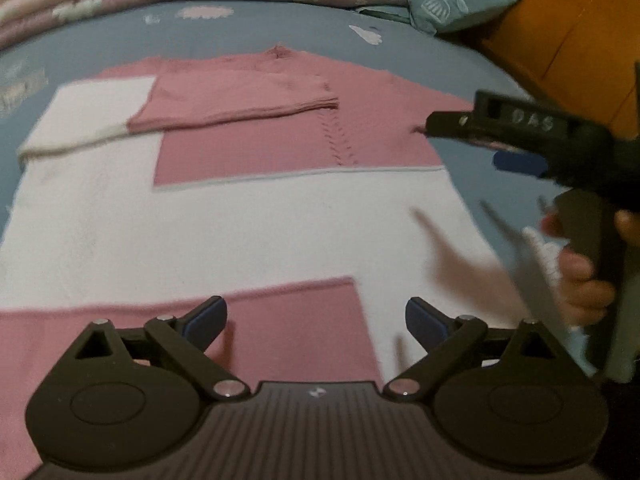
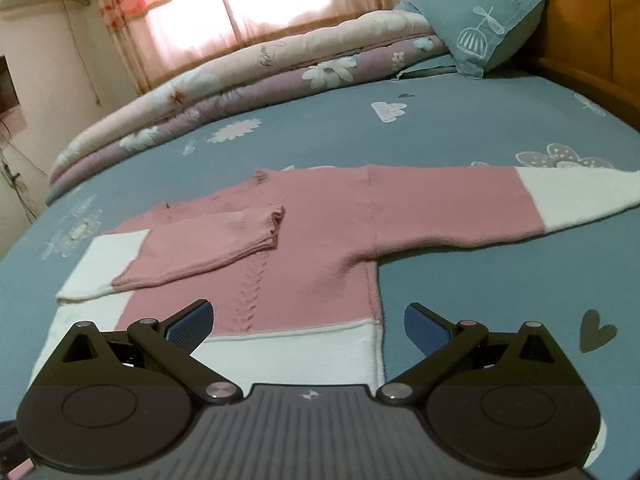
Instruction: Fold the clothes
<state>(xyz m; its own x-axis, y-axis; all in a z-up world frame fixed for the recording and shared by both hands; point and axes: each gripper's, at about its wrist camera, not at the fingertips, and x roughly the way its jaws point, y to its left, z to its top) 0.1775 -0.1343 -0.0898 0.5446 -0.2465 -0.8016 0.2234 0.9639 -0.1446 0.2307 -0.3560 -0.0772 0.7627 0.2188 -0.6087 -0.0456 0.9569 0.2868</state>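
Two grippers, left gripper [image 1: 316, 320] and right gripper [image 2: 308, 320], both wide open, holding nothing, near and above the sweater [image 2: 320, 240]. Spread flat on the blue bed sheet [image 2: 480, 128]. Farther back, folded quilt [image 2: 240, 88], pillow [image 2: 480, 28].

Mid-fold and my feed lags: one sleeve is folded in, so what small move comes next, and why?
Probably send the right gripper, open and empty, to the right sleeve and pinch near its white cuff. That sleeve lies stretched out on the bed, while the left sleeve already crosses the sweater's body.
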